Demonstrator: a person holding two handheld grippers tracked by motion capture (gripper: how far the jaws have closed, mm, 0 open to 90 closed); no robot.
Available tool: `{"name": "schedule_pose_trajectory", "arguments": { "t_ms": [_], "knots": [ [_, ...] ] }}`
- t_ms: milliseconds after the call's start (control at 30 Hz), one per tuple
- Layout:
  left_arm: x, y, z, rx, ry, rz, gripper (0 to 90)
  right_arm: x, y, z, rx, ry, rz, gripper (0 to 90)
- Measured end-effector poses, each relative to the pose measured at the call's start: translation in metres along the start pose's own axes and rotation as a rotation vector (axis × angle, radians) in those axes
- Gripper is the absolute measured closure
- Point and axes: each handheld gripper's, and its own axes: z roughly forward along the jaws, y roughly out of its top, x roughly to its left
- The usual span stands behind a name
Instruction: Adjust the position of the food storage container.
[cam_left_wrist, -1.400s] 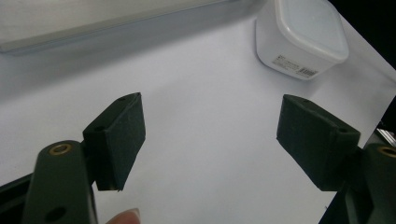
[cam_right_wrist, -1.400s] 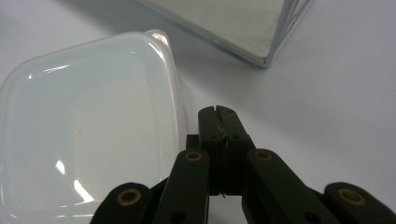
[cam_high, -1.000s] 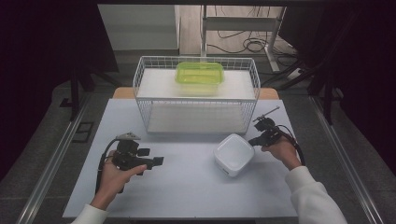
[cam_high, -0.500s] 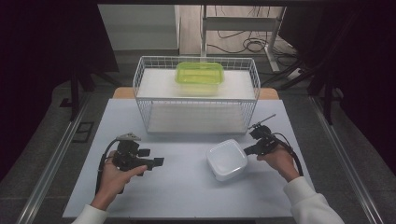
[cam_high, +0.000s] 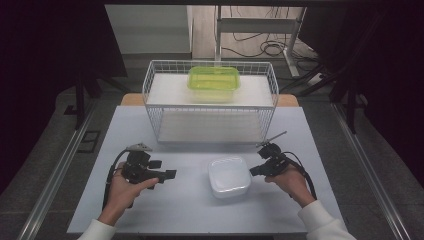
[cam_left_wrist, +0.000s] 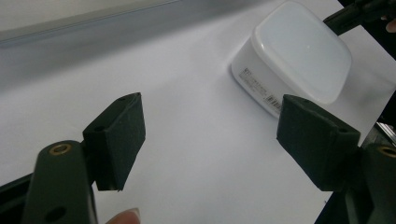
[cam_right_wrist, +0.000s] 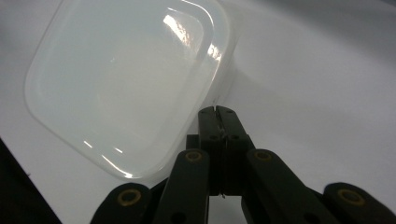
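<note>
My right tongs (cam_high: 254, 171) are closed on nothing, their tips against the right side of the white lidded container (cam_high: 229, 176), which sits on the tabletop (cam_high: 190, 210) toward its near edge. My left tongs (cam_high: 170, 174) stand open and empty, well apart from it.

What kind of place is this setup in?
Probably a lab or workshop bench for recording handling tasks: a white table with a wire basket, a handheld gripper in each hand, dark surroundings, and loose cables on the floor behind.
</note>
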Motion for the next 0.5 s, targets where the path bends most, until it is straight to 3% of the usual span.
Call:
{"name": "schedule_pose_trajectory", "arguments": {
  "t_ms": [500],
  "knots": [
    [0.001, 0.0, 0.0, 0.0, 0.0, 0.006, 22.8, 0.036, 0.007, 0.021, 0.01, 0.09, -0.062, 89.0]
  ]
}}
